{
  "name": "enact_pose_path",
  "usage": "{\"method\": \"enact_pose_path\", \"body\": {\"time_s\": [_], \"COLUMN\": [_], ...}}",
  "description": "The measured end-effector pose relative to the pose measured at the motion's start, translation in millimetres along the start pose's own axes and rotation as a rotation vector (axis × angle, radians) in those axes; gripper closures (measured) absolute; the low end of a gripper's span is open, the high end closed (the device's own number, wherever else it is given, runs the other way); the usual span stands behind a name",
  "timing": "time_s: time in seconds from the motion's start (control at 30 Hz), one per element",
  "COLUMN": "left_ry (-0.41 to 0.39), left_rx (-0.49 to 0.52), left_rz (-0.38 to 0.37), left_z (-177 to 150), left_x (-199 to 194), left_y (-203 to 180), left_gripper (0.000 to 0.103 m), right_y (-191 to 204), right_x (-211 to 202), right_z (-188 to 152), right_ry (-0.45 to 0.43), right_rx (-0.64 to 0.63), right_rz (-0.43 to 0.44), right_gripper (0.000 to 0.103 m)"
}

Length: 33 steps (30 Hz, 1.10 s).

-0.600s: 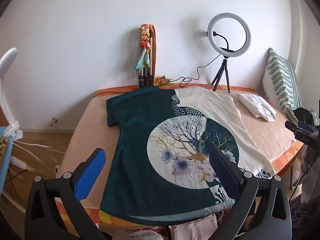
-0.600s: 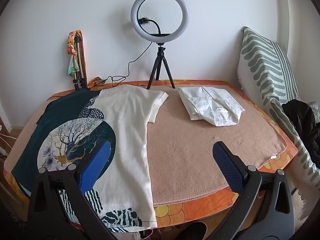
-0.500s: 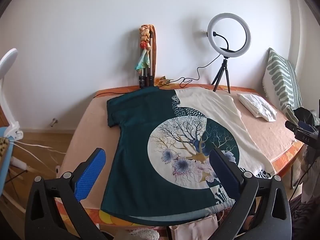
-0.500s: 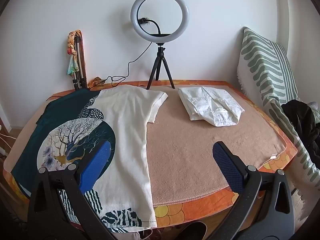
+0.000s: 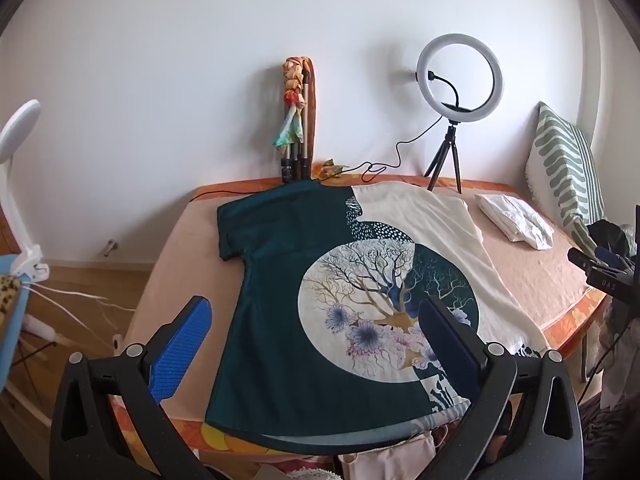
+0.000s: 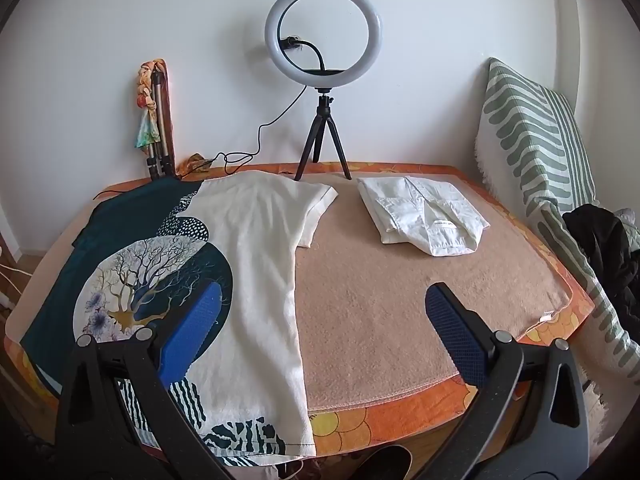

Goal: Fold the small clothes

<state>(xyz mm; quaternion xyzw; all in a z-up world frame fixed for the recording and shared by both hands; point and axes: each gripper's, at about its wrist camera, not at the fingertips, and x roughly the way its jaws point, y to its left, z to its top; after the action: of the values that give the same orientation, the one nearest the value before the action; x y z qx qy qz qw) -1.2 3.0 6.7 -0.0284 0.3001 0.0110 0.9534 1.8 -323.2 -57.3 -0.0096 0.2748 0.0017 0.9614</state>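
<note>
A T-shirt (image 5: 320,280), half dark teal and half cream with a round tree print, lies spread flat on the table; it also shows in the right wrist view (image 6: 256,248). My left gripper (image 5: 316,332) is open and empty, hovering over the shirt's near hem. My right gripper (image 6: 320,320) is open and empty, above the shirt's cream side and the bare towel. A folded white garment (image 6: 424,216) lies at the back right, also seen in the left wrist view (image 5: 516,220).
A peach towel (image 6: 400,300) covers the orange-edged table (image 6: 400,408). A ring light on a tripod (image 6: 324,80) and a bundle of poles (image 6: 154,128) stand at the back wall. A striped cushion (image 6: 532,136) leans at the right. A white lamp (image 5: 16,184) stands left.
</note>
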Motion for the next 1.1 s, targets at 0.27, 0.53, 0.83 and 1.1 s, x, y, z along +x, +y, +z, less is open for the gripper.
{"method": "enact_pose_path", "body": {"time_s": [0.27,0.53,0.83,1.1], "left_ry": [-0.009,-0.011,-0.007,-0.009], "left_rx": [0.002,0.005,0.002,0.001], "left_rz": [0.000,0.001,-0.006,-0.005], "left_z": [2.0,0.3,-0.4,-0.6], "left_x": [-2.5,-2.5,-2.2,-3.7], "left_y": [-0.5,-0.9,-1.4,-2.0], "left_gripper": [0.000,0.000,0.000,0.000], "right_y": [1.4,2.6,4.3,6.2], "right_x": [-1.2,-1.0,-1.3,-0.5], "right_z": [1.8,2.0,2.1,1.5], "right_ry": [-0.003,-0.003,-0.005,-0.006], "right_rx": [-0.004,-0.006,-0.008,-0.012], "right_rz": [-0.003,-0.004,-0.006,-0.007], "right_gripper": [0.000,0.000,0.000,0.000]}}
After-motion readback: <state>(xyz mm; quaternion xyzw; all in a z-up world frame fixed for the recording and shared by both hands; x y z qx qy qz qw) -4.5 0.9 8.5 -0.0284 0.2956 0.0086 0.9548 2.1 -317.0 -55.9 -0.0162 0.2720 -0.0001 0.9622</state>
